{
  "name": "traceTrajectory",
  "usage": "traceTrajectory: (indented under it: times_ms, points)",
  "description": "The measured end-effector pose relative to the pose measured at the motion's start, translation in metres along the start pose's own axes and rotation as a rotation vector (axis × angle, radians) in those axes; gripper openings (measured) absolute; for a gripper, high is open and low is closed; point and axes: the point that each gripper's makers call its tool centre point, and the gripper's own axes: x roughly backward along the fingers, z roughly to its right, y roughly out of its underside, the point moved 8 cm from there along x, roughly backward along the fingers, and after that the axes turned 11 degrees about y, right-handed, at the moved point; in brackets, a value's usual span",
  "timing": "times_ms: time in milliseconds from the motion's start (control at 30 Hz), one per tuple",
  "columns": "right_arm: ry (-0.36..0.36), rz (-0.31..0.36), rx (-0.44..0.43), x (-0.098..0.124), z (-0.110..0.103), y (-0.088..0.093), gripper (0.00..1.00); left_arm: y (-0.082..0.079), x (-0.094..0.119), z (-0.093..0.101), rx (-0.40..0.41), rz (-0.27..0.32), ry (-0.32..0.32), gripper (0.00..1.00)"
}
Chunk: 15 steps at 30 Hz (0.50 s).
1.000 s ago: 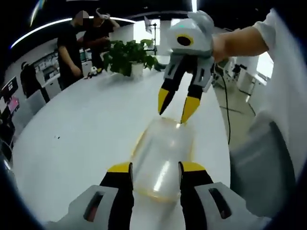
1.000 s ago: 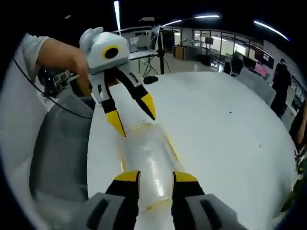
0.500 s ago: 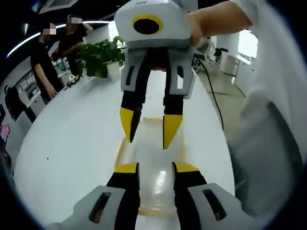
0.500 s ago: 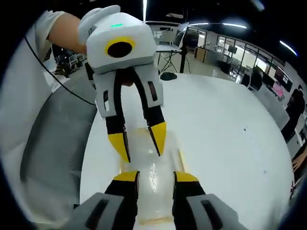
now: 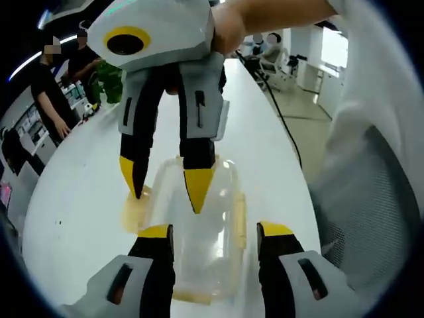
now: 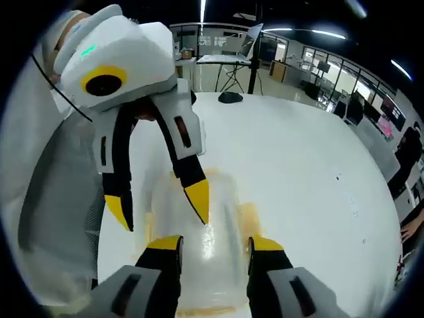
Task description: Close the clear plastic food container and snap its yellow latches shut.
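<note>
The clear plastic container (image 5: 211, 225) lies on the white table (image 5: 79, 192) with its lid on and yellow latches (image 5: 134, 207) along its sides. My left gripper (image 5: 215, 232) stands open, its yellow-tipped jaws on either side of the container's near end. My right gripper (image 5: 165, 185) reaches in from above, open, with one fingertip by the left latch and the other over the lid. In the right gripper view, the container (image 6: 209, 228) lies between the open right gripper (image 6: 213, 244) jaws. There the left gripper (image 6: 159, 207) hangs open over its far end, near a yellow latch (image 6: 248, 217).
A grey mesh chair (image 5: 371, 218) stands close to the table edge, also seen as chair (image 6: 59, 199). People (image 5: 50, 86) and a potted plant (image 5: 109, 79) are at the table's far end. A small black object (image 6: 230, 97) lies far across the table.
Both grippers have come closer together over the container and lower onto it. Each gripper's jaws stand a little wider than half a second ago. The container shows more of its yellow side latches.
</note>
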Motion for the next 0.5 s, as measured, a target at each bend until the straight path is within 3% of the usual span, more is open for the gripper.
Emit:
traceTrajectory:
  times_ms: [200,500]
  points:
    - [-0.070,-0.036,0.036,-0.005,-0.004,0.004,0.56,0.005,0.001,-0.001,-0.005,-0.035,-0.014,0.49]
    - [-0.130,-0.094,0.023,-0.014,0.008,0.002,0.54,-0.001,-0.006,0.001,-0.009,-0.030,-0.026,0.47]
